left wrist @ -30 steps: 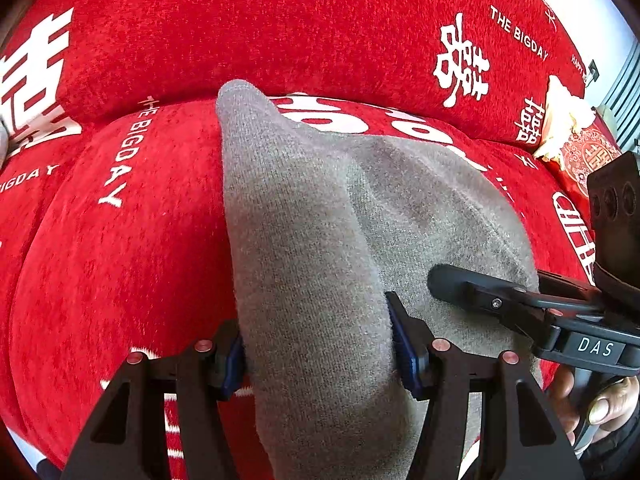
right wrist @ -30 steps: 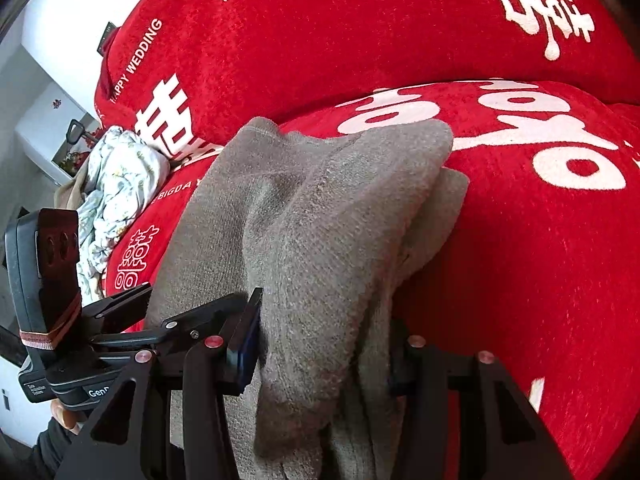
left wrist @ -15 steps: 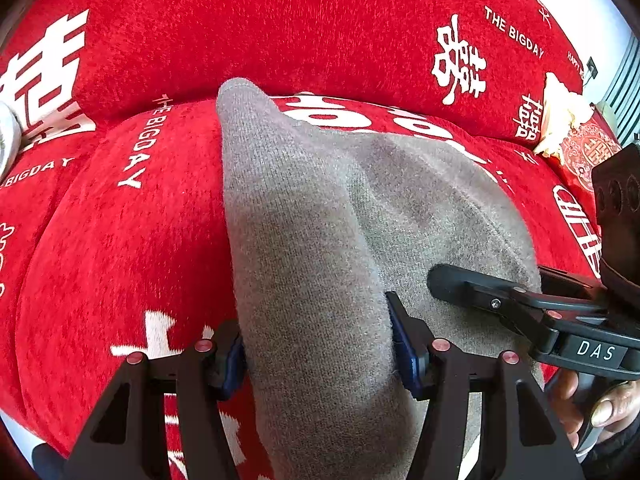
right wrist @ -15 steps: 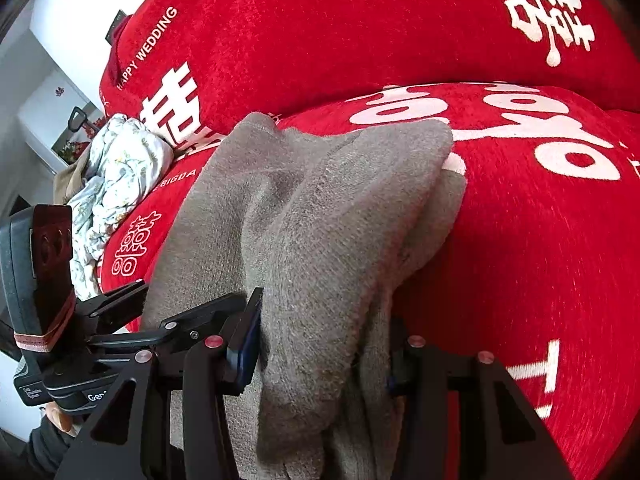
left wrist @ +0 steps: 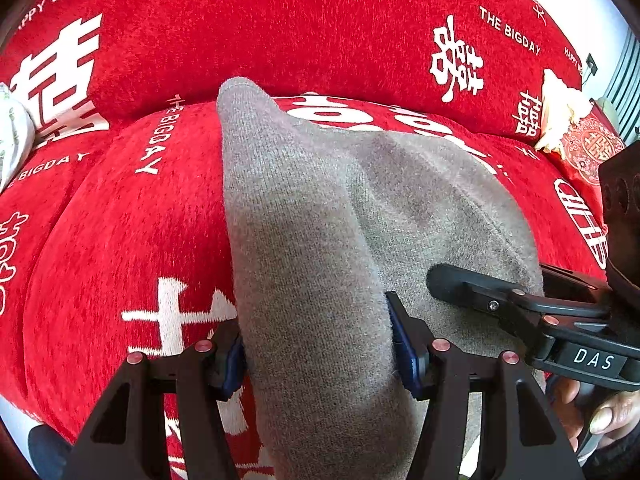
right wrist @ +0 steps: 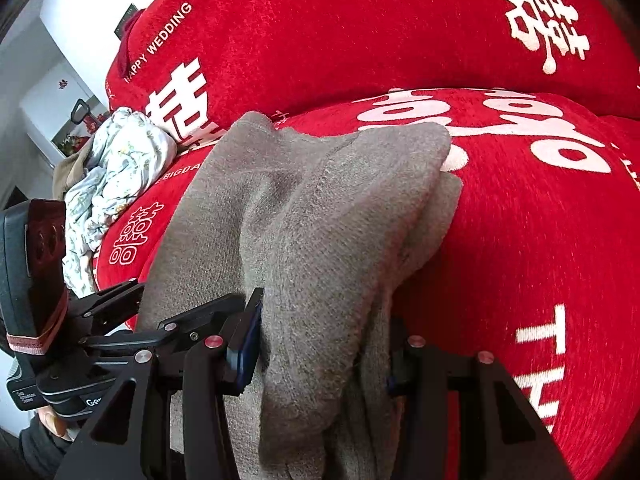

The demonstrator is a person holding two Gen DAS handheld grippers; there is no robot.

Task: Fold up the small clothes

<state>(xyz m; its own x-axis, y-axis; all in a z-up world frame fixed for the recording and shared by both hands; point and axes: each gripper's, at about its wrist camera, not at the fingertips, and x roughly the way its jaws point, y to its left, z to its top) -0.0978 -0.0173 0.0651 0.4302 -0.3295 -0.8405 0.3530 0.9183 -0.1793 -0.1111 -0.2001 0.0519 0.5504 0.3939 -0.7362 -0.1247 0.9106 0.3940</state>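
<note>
A grey knitted garment [left wrist: 312, 248] lies on a red sofa, its near edge gathered into thick folds. My left gripper [left wrist: 316, 344] is shut on one fold at the garment's left side. My right gripper [right wrist: 320, 352] is shut on the bunched fold [right wrist: 332, 240] at the garment's right side. The right gripper also shows in the left wrist view [left wrist: 520, 304], lying over the grey cloth. The left gripper shows at the left of the right wrist view [right wrist: 116, 312]. The far end of the garment rests on the seat cushion.
The red sofa cover [left wrist: 120, 220] with white lettering fills both views, its backrest [right wrist: 360, 32] behind. A crumpled pale floral cloth [right wrist: 112, 168] lies at the sofa's left end. A cream and red item [left wrist: 572, 128] sits at the right end.
Both grippers have drawn back slightly toward the sofa's front edge with the grey garment held; more of the seat cushion shows. The grips have not changed.
</note>
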